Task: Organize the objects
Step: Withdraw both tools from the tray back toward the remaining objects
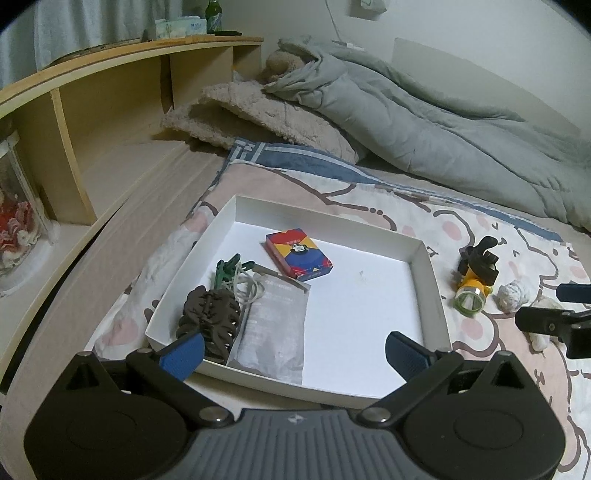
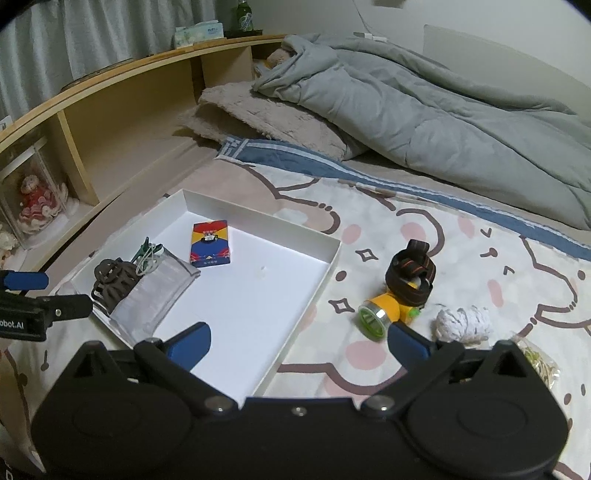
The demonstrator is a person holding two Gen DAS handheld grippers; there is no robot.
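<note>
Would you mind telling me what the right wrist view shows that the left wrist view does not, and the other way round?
Only the right wrist view shows the clear bag of rubber bands at its right edge and the whole doll in a red dress on the shelf. Only the left wrist view shows the wall fitting above the duvet. Both share the white tray holding the card box, hair claw and grey pouch, with the yellow headlamp and white ball outside it on the bedspread.
</note>
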